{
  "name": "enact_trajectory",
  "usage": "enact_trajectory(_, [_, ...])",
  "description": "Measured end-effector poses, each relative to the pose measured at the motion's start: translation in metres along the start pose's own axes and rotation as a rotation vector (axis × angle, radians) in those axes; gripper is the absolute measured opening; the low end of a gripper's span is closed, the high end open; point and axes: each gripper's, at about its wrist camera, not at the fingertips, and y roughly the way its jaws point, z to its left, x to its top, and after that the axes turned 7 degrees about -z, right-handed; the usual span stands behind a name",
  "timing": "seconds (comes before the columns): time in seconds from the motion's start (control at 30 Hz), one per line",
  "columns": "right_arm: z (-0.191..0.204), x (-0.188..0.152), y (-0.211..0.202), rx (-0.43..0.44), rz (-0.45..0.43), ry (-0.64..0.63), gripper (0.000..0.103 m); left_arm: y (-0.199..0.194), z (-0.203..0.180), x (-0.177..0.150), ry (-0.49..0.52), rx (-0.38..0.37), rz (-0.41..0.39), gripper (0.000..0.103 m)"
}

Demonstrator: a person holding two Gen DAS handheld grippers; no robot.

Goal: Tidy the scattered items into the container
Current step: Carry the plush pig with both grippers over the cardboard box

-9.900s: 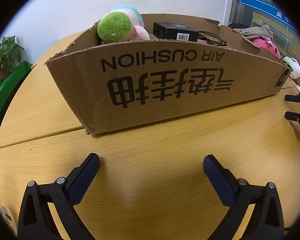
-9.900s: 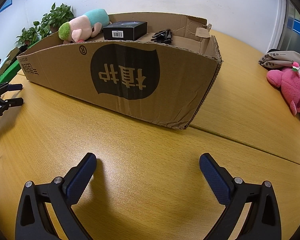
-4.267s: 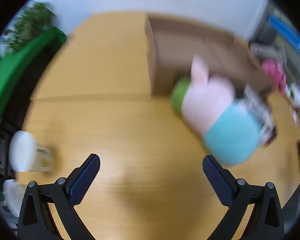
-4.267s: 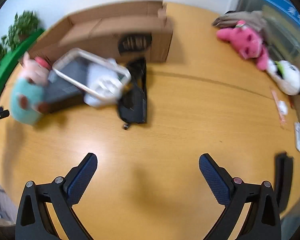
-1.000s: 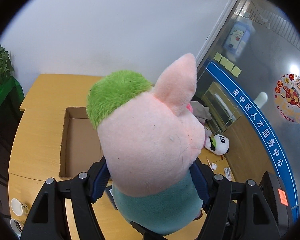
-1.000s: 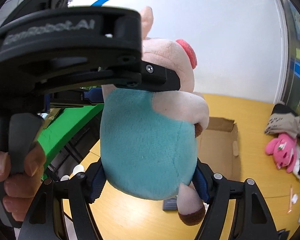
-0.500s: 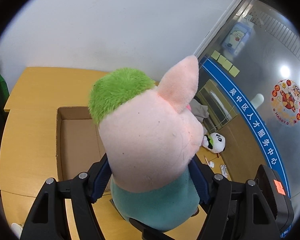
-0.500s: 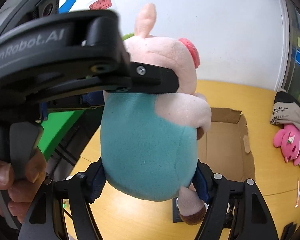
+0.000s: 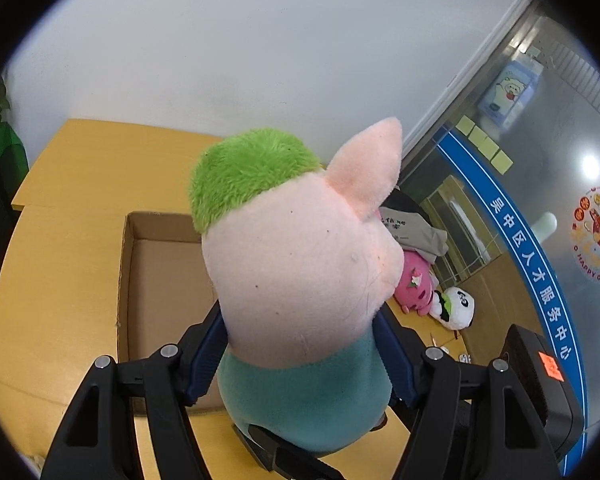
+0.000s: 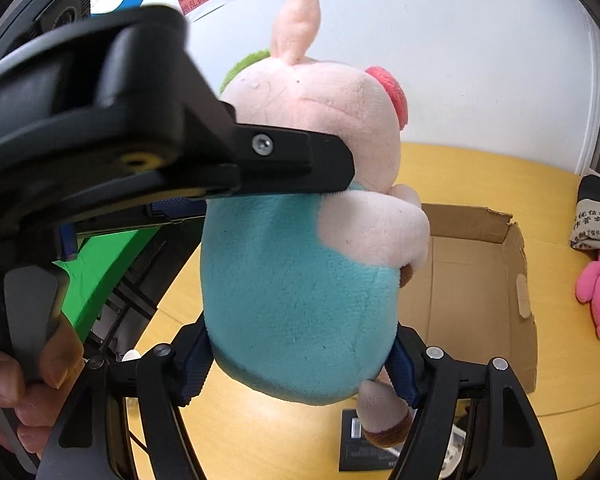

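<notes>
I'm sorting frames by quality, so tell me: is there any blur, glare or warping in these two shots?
Left wrist view: sharp, pig plush crisp; glare spot on the glass partition; fisheye bends the cardboard box. Right wrist view: the left hand-held gripper looms close, soft and slightly blurred; plush stays sharp.

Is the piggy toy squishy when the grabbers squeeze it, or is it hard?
Probably squishy: the pink plush pig with green hair and teal body bulges around the right gripper. Likely light, since the left gripper and the right one hold it aloft. Its fuzzy fabric shouldn't slip easily.
</notes>
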Motion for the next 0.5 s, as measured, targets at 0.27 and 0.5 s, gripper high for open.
enact_trajectory(0.27, [-0.026, 0.012, 0.085, -0.053, -0.029, 0.071, 0.077, 0.079, 0.058, 0.022, 0.046, -0.056, 0.032, 0.069])
enact_trajectory(0.5, [-0.037, 0.014, 0.145, -0.071, 0.05, 0.136, 0.077, 0.112, 0.088, 0.023, 0.021, -0.047, 0.094, 0.068])
